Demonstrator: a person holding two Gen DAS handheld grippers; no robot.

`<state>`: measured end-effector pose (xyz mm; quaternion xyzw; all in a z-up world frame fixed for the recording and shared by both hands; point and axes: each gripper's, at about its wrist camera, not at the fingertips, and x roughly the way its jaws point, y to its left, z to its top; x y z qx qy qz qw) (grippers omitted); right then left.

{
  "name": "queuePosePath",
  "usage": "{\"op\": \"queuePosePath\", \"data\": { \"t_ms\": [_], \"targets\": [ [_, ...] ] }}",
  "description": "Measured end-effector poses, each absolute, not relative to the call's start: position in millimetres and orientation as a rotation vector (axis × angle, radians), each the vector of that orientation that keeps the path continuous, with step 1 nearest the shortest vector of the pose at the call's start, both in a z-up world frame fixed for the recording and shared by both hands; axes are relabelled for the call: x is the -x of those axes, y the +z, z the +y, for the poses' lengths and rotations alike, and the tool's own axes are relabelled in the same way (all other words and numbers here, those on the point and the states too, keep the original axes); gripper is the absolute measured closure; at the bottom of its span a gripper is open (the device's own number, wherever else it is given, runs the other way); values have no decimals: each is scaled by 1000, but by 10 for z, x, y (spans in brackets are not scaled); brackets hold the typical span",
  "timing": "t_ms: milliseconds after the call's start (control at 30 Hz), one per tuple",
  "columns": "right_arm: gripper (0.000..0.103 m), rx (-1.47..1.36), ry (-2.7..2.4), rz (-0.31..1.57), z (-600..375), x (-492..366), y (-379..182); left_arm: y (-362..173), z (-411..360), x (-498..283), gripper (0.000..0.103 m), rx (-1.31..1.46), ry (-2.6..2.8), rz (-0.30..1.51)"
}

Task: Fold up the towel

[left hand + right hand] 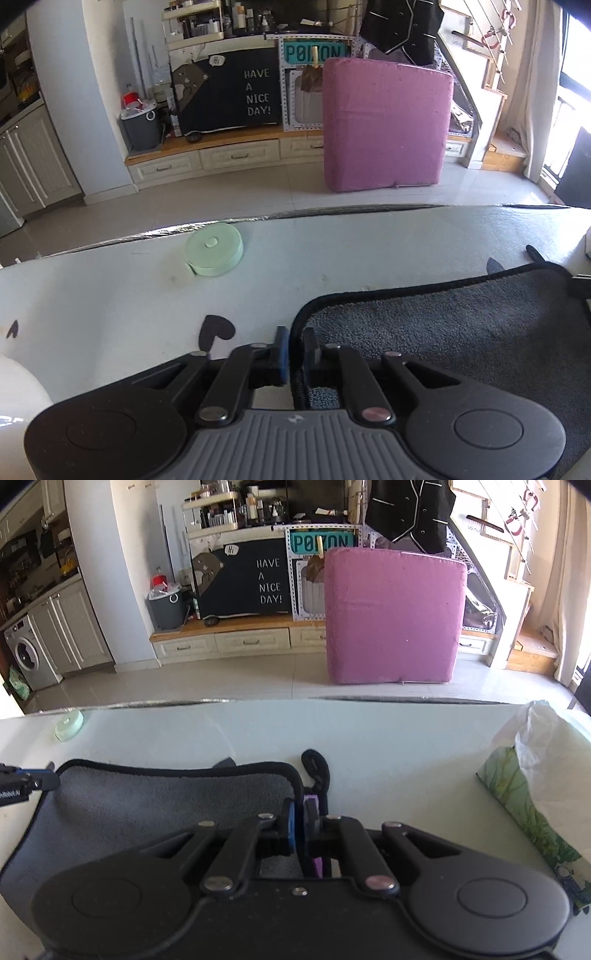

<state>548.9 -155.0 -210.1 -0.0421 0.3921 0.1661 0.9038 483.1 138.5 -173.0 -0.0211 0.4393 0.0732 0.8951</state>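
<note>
A grey towel with black trim lies on the white table. My left gripper is shut on the towel's left edge, the trim pinched between its pads. In the right wrist view the towel spreads to the left, and my right gripper is shut on its right edge, by a purple tag and a black hanging loop. The left gripper's tip shows at the towel's far left corner.
A pale green round tape measure sits near the table's far edge. A green leaf-print tissue pack with a plastic bag lies at the right. A white round object is at the lower left. Beyond the table stands a pink cushion.
</note>
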Motion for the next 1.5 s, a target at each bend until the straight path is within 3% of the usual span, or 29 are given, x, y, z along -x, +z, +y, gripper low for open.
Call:
{"op": "queuePosePath", "data": {
  "t_ms": [67, 133, 200, 267, 367, 433, 1500],
  "targets": [
    [70, 100, 339, 819, -1532, -5490, -2128, -1728, 1409, -4818, 63, 54, 145, 913],
    [48, 93, 326, 814, -1547, -5473, -2140, -1722, 1411, -4797, 51, 53, 138, 916],
    [42, 78, 332, 816, -1562, -5458, -2145, -1716, 1413, -4785, 36, 58, 129, 928],
    [27, 76, 350, 834, -1571, -5443, -2160, -1706, 1396, -4752, 19, 64, 122, 936],
    [11, 96, 359, 832, -1562, -5385, -2149, -1666, 1361, -4702, 8, 78, 125, 943],
    [4, 87, 361, 832, -1567, -5342, -2128, -1624, 1338, -4657, 5, 80, 122, 938],
    [1, 82, 382, 732, -1831, -4246, -1029, -546, 996, -3681, 3, 137, 138, 926]
  ]
}}
